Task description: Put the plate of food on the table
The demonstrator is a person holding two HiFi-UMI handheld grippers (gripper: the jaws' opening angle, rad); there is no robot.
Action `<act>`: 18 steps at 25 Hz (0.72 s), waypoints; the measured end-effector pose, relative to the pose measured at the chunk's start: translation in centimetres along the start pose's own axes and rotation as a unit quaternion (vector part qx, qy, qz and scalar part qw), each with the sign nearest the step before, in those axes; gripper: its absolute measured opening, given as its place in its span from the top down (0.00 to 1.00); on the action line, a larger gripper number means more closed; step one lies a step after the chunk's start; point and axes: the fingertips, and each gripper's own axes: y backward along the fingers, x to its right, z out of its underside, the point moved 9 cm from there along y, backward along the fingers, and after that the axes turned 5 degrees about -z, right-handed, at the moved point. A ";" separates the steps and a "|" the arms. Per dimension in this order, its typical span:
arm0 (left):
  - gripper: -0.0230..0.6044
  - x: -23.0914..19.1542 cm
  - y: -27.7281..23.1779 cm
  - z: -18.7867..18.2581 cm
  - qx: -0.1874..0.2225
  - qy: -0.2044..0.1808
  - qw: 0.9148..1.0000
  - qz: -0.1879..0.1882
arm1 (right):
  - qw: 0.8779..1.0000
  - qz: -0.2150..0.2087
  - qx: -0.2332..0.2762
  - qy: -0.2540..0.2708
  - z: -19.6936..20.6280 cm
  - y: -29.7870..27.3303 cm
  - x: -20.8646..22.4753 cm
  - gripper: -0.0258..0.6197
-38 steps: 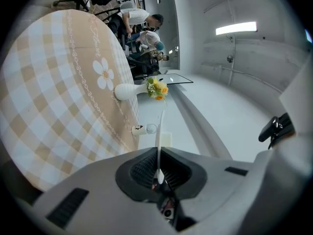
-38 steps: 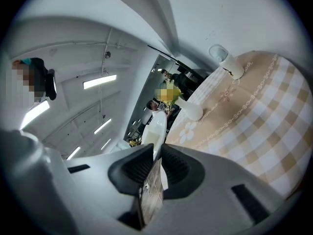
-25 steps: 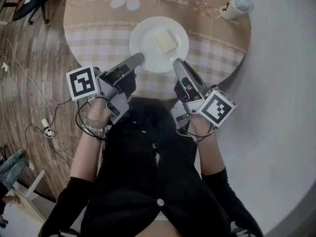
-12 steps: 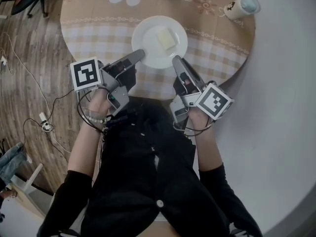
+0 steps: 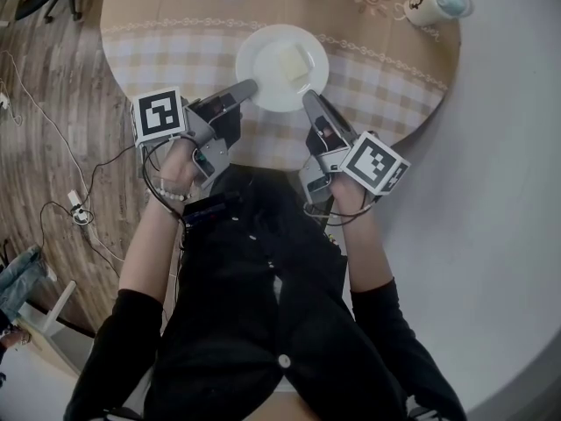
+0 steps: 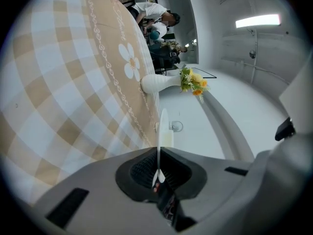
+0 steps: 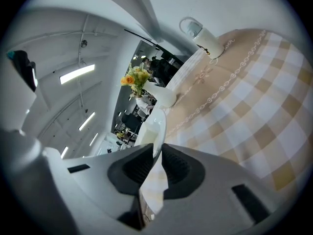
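Note:
A white plate [image 5: 282, 67] carrying a pale yellow block of food [image 5: 294, 61] is over the near middle of the round table [image 5: 166, 51] with its beige checked cloth. My left gripper [image 5: 248, 87] is shut on the plate's near-left rim, and my right gripper [image 5: 308, 98] is shut on its near-right rim. In the left gripper view the plate [image 6: 162, 129] shows edge-on, running into the left gripper [image 6: 159, 168]. The right gripper [image 7: 154, 159] likewise pinches the plate [image 7: 155, 125]. Whether the plate rests on the cloth I cannot tell.
A white cup [image 5: 431, 5] stands at the table's far right. A white vase [image 6: 159, 83] of yellow flowers [image 6: 193, 80] stands at the far side. Cables [image 5: 79, 213] trail over the wooden floor on the left. People sit in the background beyond the table.
The table and plate have slid slightly up in the head view. Both grippers keep the same hold on the plate's rim, and the left gripper's marker cube has drawn closer to the table.

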 end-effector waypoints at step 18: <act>0.95 -5.6 -2.4 -0.9 -0.029 0.003 0.999 -0.045 | 0.997 0.056 -0.053 -0.030 2.3 -2.9 5.4 0.90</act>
